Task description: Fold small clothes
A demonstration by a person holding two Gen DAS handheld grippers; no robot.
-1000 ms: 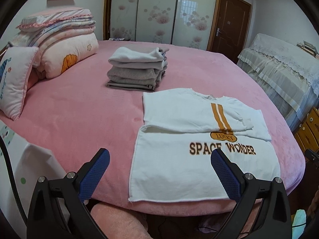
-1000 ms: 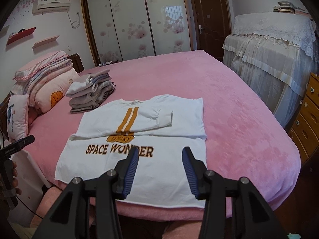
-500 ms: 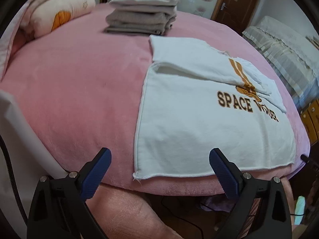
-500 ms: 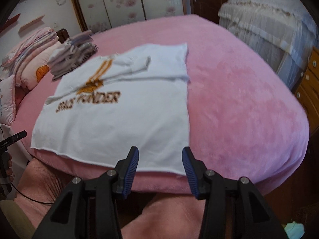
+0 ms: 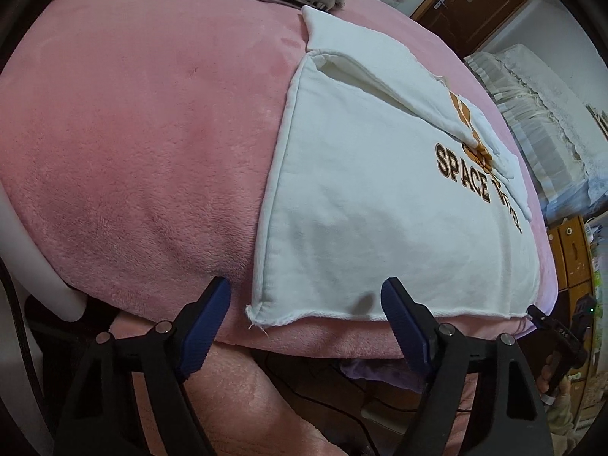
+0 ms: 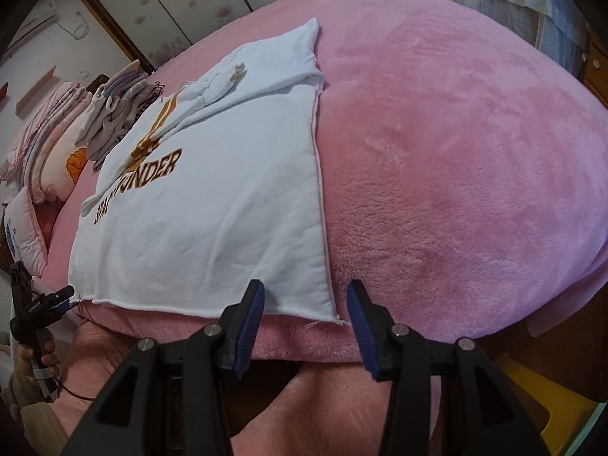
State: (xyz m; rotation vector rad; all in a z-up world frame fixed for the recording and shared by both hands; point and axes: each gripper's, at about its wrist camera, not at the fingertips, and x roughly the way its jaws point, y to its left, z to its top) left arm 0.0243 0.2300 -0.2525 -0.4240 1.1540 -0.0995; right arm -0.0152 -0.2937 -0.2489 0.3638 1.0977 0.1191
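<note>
Left wrist view: left gripper (image 5: 306, 298) tilts steeply down, jaws wide but just closing around the shirt's (image 5: 380, 197) near-left hem corner, while the right gripper (image 6: 306, 302), half open, hangs over its near-right corner on the bed (image 6: 456, 171), neither touching cloth.
</note>
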